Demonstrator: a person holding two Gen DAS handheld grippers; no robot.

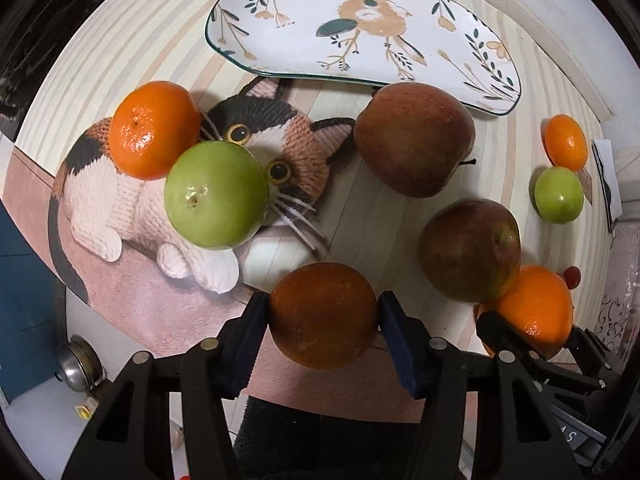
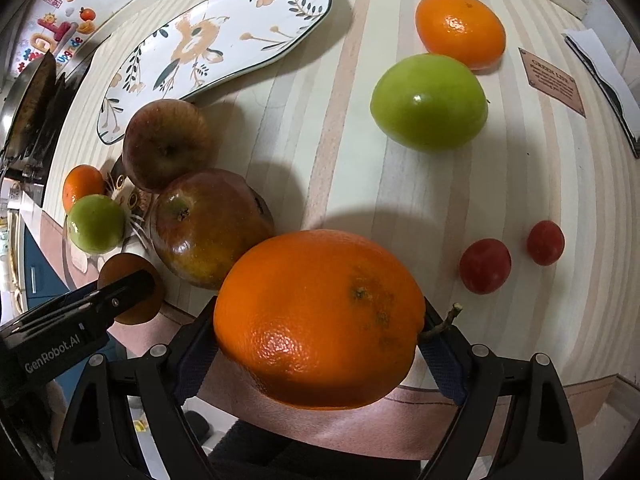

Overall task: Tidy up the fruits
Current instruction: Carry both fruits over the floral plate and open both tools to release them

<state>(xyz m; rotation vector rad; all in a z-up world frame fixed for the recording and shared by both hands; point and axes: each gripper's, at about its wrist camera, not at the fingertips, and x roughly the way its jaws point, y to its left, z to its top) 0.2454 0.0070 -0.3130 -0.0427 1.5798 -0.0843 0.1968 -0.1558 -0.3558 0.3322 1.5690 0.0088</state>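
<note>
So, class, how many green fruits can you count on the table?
2. One green fruit lies on the cat picture, touching a small orange. The other lies by another small orange near the table's far edge. None seems hidden.

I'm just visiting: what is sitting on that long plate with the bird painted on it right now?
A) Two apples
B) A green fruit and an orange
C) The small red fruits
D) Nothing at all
D. The bird-painted plate is bare in both views; the nearest apple lies beside its rim on the striped table, not on it.
</note>
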